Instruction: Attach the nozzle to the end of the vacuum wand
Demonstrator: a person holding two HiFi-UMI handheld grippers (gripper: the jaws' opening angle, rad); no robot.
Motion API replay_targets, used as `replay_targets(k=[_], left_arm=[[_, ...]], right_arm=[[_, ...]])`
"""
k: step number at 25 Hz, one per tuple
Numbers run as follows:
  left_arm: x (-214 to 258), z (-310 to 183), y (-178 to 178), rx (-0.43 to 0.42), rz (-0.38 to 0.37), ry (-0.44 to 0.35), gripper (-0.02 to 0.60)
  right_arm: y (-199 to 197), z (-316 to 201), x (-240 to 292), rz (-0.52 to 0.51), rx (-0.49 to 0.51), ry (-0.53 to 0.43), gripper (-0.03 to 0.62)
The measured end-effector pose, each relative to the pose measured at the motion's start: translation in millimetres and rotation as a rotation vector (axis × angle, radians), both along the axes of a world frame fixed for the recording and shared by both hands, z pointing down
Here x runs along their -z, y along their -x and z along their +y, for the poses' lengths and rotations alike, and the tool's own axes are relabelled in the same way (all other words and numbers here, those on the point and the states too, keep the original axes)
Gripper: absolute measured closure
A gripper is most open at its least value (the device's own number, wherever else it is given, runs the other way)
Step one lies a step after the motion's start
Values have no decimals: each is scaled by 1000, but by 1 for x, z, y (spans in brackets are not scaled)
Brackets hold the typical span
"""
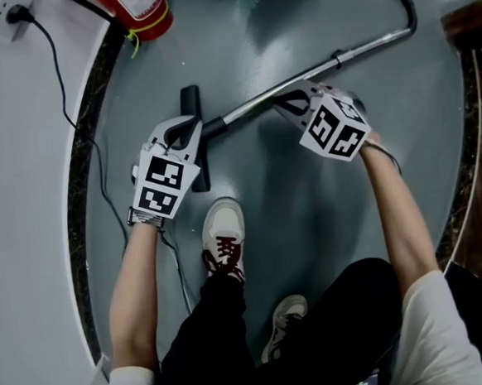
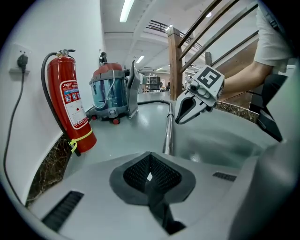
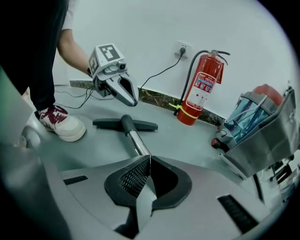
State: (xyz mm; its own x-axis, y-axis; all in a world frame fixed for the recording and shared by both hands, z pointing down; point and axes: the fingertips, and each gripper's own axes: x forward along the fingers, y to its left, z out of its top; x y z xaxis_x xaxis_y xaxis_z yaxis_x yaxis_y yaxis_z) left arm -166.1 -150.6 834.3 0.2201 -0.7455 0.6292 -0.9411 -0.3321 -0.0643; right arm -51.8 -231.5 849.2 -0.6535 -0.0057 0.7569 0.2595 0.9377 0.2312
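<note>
Two grippers hover over a glossy grey-blue floor [image 1: 308, 199] that mirrors the ceiling lights, and I read both as empty. My left gripper [image 1: 185, 132] has its fingers [image 2: 161, 176] pressed together with nothing between them, and the right gripper [image 1: 288, 105] is the same, its fingers [image 3: 136, 176] shut on nothing. The black T-shaped nozzle [image 1: 190, 100] lies flat on the floor just beyond my left gripper. The shiny metal vacuum wand [image 1: 299, 83] runs straight into the nozzle's neck, lying low along the floor under the right gripper and off toward a dark hose [image 1: 400, 0] at the far edge. A white wall curves round the left side of the floor, with a band of dark speckled stone skirting [image 1: 80, 159] at its foot. A red fire extinguisher [image 1: 139, 9] stands against that wall, beside a wall socket [image 1: 7, 13] with a black cable [image 1: 64, 102] hanging down from its plug. Farther along sits the vacuum canister [image 2: 110, 93], red on top with a clear blue bin. A wooden stair railing [image 2: 174, 61] rises on the other side. The person's white shoe [image 1: 225, 230] with dark red laces is planted near the nozzle.
</note>
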Motion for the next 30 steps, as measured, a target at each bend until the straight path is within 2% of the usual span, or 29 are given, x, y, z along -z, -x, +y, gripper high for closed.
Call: replay_targets(k=[2,6,12,17,21,24,30], left_arm=[[1,0,-2,0,-2,-4,581],[5,-3,-5,1,-1,-18,581],[29,-11,-5,36,18,-72,581],[82,-19,-16,56,50,-149,581],[133,-23,-29,54,66,-226,581],[173,-27,-32,61,68,-287,581],[254,-41,-46,51,79,-403,581]], right_arm=[[0,7,-1,-21,-21,39,566],[-5,11,2,-42,-53,53,568],[-9,-5,58,-191,-194,94,568],[-28,-15,120,-365,-363,113,568],[-41,-11,167,-474,-426,89,568],[-45,-6,211,-569,-496,108,568],[-31,0,303,-721,-471,98,568]])
